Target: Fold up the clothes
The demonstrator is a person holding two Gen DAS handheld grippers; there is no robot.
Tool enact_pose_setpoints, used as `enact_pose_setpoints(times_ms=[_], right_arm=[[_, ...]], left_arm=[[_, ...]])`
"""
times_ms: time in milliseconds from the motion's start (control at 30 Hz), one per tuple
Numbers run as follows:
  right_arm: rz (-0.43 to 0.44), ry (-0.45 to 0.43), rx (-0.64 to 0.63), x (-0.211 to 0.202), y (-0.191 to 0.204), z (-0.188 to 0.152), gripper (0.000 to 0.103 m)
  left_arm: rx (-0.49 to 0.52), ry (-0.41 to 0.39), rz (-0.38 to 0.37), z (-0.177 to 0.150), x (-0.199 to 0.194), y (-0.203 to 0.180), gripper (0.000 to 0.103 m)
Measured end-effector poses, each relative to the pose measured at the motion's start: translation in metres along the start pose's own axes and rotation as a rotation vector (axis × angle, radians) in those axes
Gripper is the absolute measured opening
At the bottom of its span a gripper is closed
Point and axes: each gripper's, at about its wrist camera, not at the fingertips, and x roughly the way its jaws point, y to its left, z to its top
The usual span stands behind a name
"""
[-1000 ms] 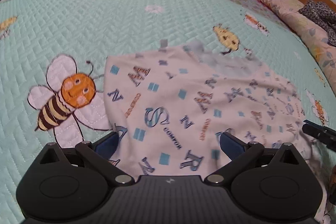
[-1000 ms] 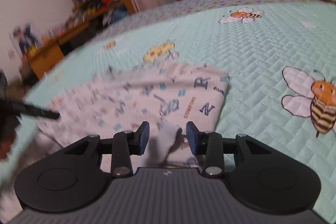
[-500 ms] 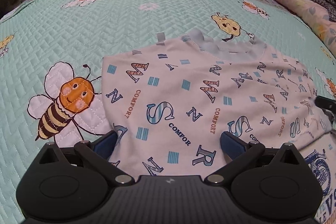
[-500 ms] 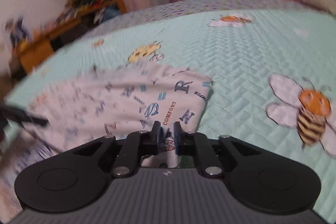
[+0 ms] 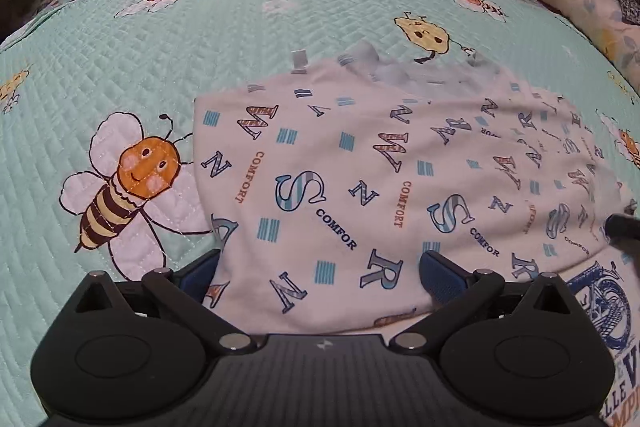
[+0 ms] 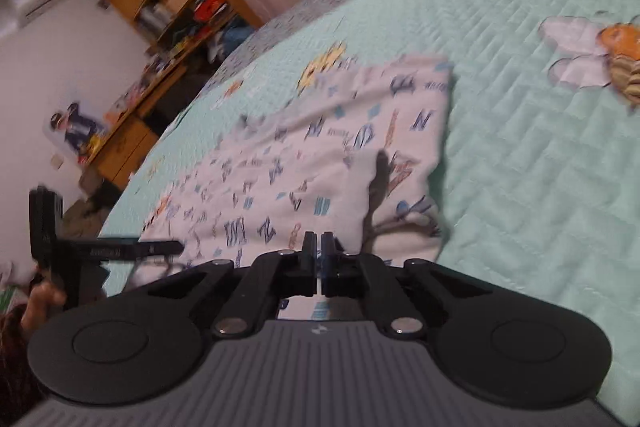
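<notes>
Left wrist | garment [image 5: 360, 187] print reads "COMFORT" (scattered letters) | left fingers [image 5: 200, 273] spread | right fingers [image 6: 306, 251] closing on garment

White letter-print garment [image 5: 360, 187] on mint bee-patterned quilt [image 5: 120, 67].

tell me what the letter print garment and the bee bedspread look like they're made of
Letter print garment: probably a soft cotton-type knit, matte; it drapes limply, with a ribbed grey-blue neckband at its far edge. Bee bedspread: looks like quilted padded fabric with a slight sheen; stitched herringbone ridges cover the mint cloth, and the bees seem stitched on or printed.
</notes>
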Motion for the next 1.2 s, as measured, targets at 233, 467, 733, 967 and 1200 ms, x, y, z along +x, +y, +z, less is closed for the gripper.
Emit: enact_pose_setpoints(times_ms=[233, 467, 733, 967, 1200], right_arm=[[0.179, 0.023, 0.004, 0.023, 0.033, 0.012, 0.028], [0.072, 0.139, 0.013, 0.033, 0.027, 0.012, 0.011], [0.063, 0.105, 0.096, 0.068, 0.009, 0.024, 0.013], [-0.032, 0.027, -0.006, 0.008, 0.029, 0.004, 0.033], [-0.043, 0.053, -0.023, -0.035, 0.055, -0.063, 0.038]], left_arm=[[-0.038, -0.003, -0.095, -0.005, 0.001, -0.009, 0.102], [-0.04, -0.033, -0.098, -0.009, -0.014, 0.012, 0.1], [-0.237, -0.076, -0.365, -0.003, -0.024, 0.038, 0.102], [-0.046, -0.038, -0.247, -0.014, -0.039, -0.006, 0.099], [0.093, 0.068, -0.074, -0.087, -0.075, -0.051, 0.099]])
